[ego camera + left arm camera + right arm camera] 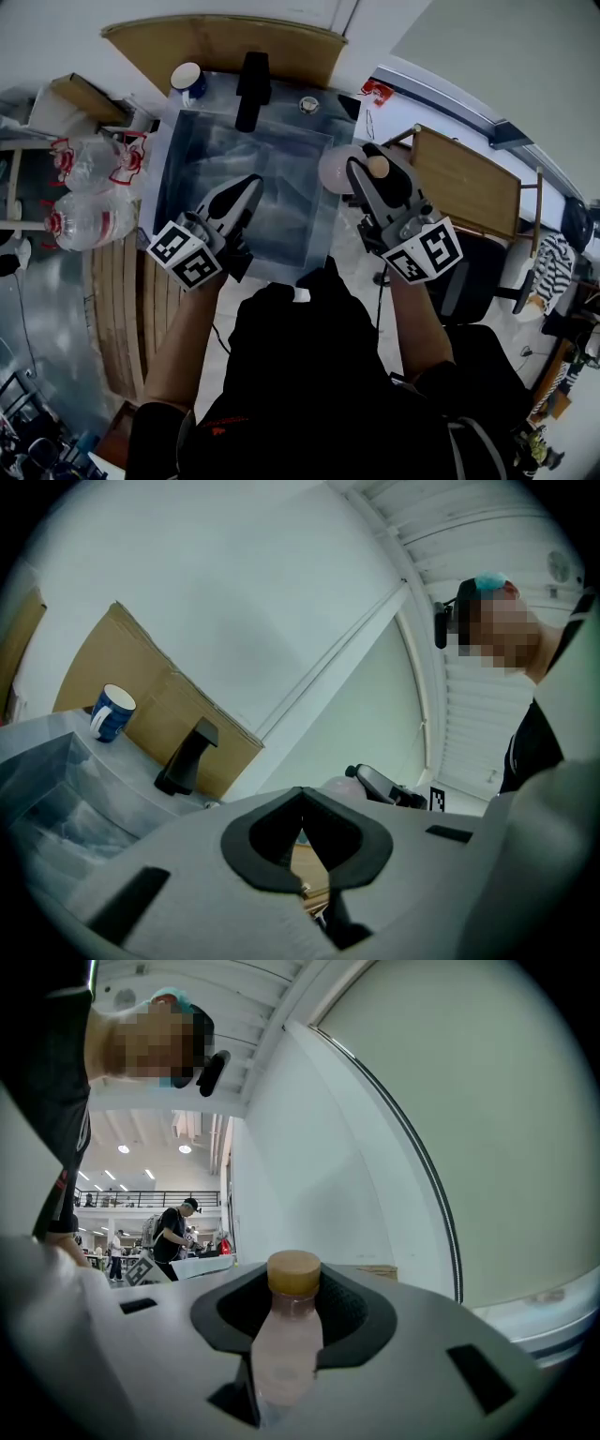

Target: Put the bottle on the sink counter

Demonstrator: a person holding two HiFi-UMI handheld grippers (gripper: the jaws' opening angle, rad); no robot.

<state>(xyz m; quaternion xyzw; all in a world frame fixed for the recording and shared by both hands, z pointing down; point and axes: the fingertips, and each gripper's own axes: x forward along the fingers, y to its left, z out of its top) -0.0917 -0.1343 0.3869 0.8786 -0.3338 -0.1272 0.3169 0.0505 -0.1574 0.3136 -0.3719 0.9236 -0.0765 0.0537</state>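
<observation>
The bottle [289,1344] has a pale pink body and a tan cap [293,1272]. My right gripper [292,1309] is shut on it, its neck between the dark pads. In the head view the right gripper [367,180] holds the bottle [335,171] in the air over the right rim of the steel sink [184,141], cap [377,167] to the right. My left gripper [246,192] hovers over the basin's left half, jaws together and holding nothing. In the left gripper view its pads [281,850] meet, with the bottle [339,786] beyond them.
A black faucet [251,89] and a blue-and-white mug [188,79] stand on the counter behind the basin, with cardboard [216,42] against the wall. Two large water jugs [89,192] lie at the left. A wooden table [464,183] stands at the right.
</observation>
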